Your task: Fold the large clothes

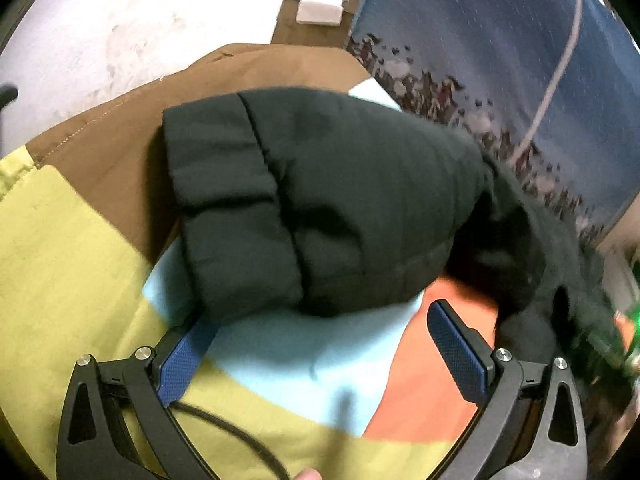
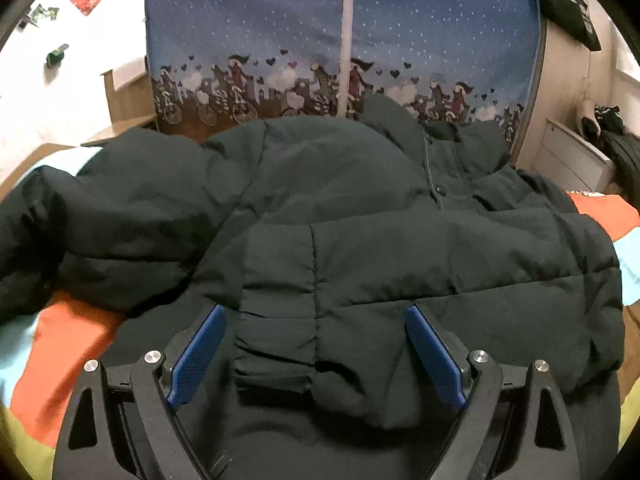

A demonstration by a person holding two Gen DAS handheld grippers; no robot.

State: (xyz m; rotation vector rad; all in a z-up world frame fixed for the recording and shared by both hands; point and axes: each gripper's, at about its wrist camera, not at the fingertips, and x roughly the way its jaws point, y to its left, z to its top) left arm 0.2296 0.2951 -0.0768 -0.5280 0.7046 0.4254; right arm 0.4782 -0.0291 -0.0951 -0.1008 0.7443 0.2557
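A large black padded jacket (image 2: pixel 340 184) lies spread on a bed with a colour-block sheet (image 1: pixel 72 264). In the right wrist view its right sleeve (image 2: pixel 360 304) is folded across the body, with the cuff (image 2: pixel 276 312) between my fingers. My right gripper (image 2: pixel 316 320) is open just above that cuff and holds nothing. In the left wrist view the other sleeve (image 1: pixel 304 200) lies on the sheet, with its cuff (image 1: pixel 216 168) pointing away. My left gripper (image 1: pixel 320 320) is open, with its jaws wide just short of the sleeve.
A blue fabric wardrobe (image 2: pixel 344 40) with a cartoon print stands behind the bed. A brown headboard (image 1: pixel 120 128) and a white wall (image 1: pixel 120 32) are at the left. A white drawer unit (image 2: pixel 576 156) with dark clothes stands at the right.
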